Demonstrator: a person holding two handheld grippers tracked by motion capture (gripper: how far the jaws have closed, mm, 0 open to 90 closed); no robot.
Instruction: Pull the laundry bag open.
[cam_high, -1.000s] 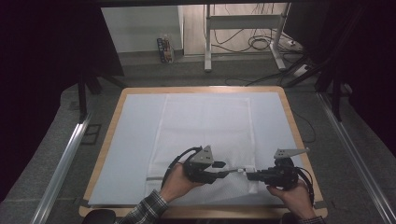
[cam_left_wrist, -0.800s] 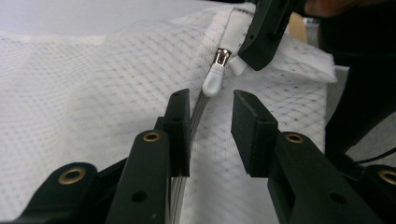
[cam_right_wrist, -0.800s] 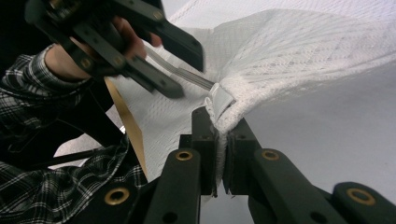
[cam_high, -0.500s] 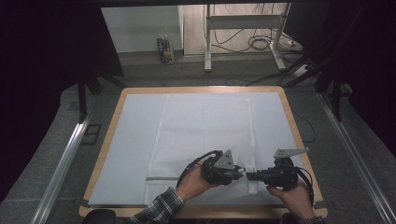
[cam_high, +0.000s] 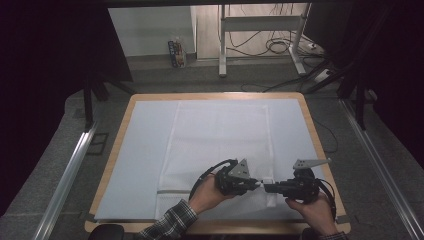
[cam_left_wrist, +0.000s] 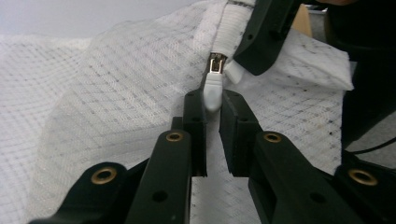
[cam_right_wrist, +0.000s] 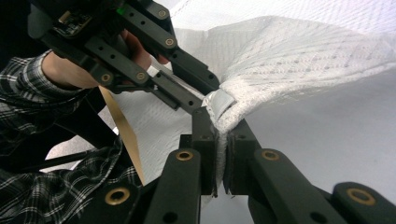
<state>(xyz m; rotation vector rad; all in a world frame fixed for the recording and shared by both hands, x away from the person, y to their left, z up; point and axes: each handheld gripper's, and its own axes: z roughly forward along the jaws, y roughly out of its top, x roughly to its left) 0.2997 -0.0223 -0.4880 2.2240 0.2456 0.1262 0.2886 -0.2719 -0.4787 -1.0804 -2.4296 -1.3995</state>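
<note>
Mesh laundry bag (cam_high: 220, 145) lies flat on the pale mat over the wooden table (cam_high: 116, 131), its near right corner lifted off the mat between my two claws. My left claw (cam_high: 257, 184) has slid rightward along the near edge from where it was a second ago and now sits nose to nose with my right claw (cam_high: 266, 188). Its jaws have just been closing — the white zipper pull (cam_left_wrist: 212, 88) stands between the pads, which look about to touch it, though I cannot be sure they press yet. My right claw hasn't moved; its jaws are pressed together on the bag's thick hem (cam_right_wrist: 224, 122), bunching the cloth upward.

I judge this is the start of working the zipper: one claw anchors the end, the other takes the tab.

The bag is a fine white net with a faint diamond weave, soft and limp, draping in folds. The hem is a dense ribbed band. The pull is smooth, rounded white plastic hanging from a small metal slider — slippery, and narrow for my pads.
</note>
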